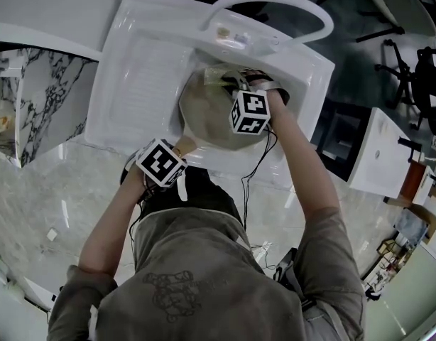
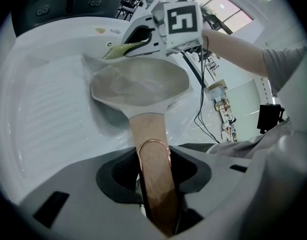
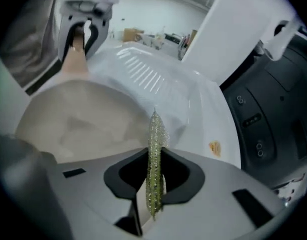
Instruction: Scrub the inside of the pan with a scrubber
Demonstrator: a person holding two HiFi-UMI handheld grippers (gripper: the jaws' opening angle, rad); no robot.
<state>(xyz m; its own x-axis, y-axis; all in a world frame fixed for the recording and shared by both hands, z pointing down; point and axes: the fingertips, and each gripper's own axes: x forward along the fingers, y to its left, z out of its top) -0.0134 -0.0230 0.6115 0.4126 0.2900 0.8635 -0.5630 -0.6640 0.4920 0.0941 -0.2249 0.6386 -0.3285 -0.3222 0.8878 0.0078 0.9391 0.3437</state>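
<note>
A beige pan [image 1: 204, 112] sits tilted in the basin of a white sink [image 1: 303, 69]. My left gripper [image 2: 156, 184] is shut on the pan's tan wooden handle [image 2: 149, 134], at the sink's near edge in the head view. My right gripper [image 3: 154, 184] is shut on a thin, glittery yellow-green scrubber [image 3: 154, 139], held edge-on. The scrubber's tip hangs over the pan's far rim [image 3: 118, 101]. In the left gripper view the scrubber [image 2: 121, 49] lies at the pan's back edge under the right gripper [image 2: 148, 31]. Whether it touches the pan's inside is hidden.
A ribbed drainboard [image 1: 136, 84] lies left of the basin. An arched white faucet [image 1: 275, 2] curves over the back of the sink. A marble counter [image 1: 33, 190] runs along the near left. Cables [image 1: 257, 162] hang from the grippers. A dark appliance panel [image 3: 263, 119] stands to the right.
</note>
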